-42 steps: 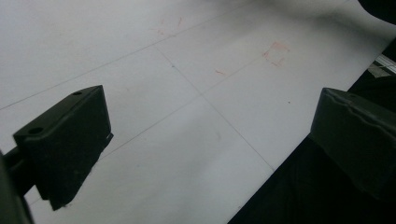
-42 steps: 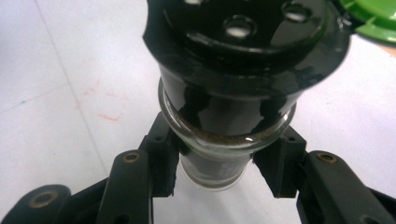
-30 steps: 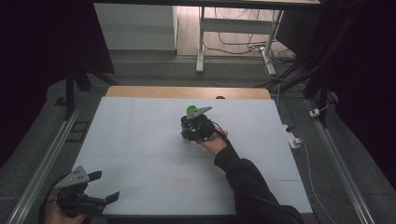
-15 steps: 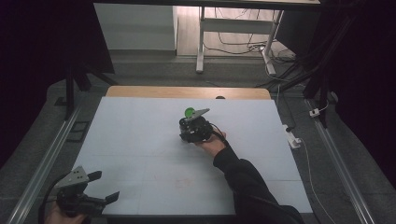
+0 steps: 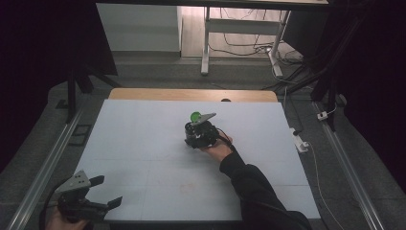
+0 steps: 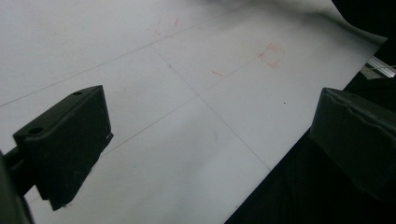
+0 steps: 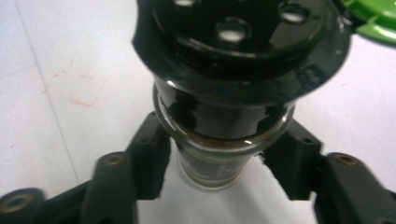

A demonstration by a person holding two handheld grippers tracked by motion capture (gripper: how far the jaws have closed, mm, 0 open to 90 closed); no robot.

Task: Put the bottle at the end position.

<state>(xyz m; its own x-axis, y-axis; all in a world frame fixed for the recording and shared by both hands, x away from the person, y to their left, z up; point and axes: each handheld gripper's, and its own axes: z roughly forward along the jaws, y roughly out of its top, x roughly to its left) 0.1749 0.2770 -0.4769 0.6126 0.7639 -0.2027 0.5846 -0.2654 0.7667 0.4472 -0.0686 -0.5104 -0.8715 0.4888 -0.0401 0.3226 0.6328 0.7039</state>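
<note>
the white surface (image 5: 143, 143) carries faint ruled lines and small red marks, seen in the high view and both gripper views. the right gripper (image 5: 200, 135) sits near the middle of the surface, slightly toward the far side, held by the person's right hand (image 5: 218, 149), whose dark sleeve (image 5: 258, 191) runs in from the bottom edge. in the right gripper view its two black fingers (image 7: 144, 149) are clenched on a spice jar (image 7: 219, 140), one finger against each side of the glass body just below the neck. the jar has a clear glass body with dark contents, a glossy black shaker cap (image 7: 243, 32) with round holes in its top, and a green flip lid (image 7: 373, 18) hinged open to one side. in the high view the green lid (image 5: 195, 116) shows as a small round spot at the far end of the right gripper, beside the grey plate on its top. whether the jar's base touches the surface cannot be told. the left gripper (image 5: 100, 191) is at the near left corner of the surface, well apart from the jar, held by the left hand (image 5: 60, 221) at the bottom edge. its fingers (image 6: 65, 144) are released and spread wide, with nothing between them, hanging over the near edge of the surface. beyond the far edge, a strip of wood (image 5: 191, 95) borders the white covering, and cables (image 5: 249, 48) lie on the floor behind.
</note>
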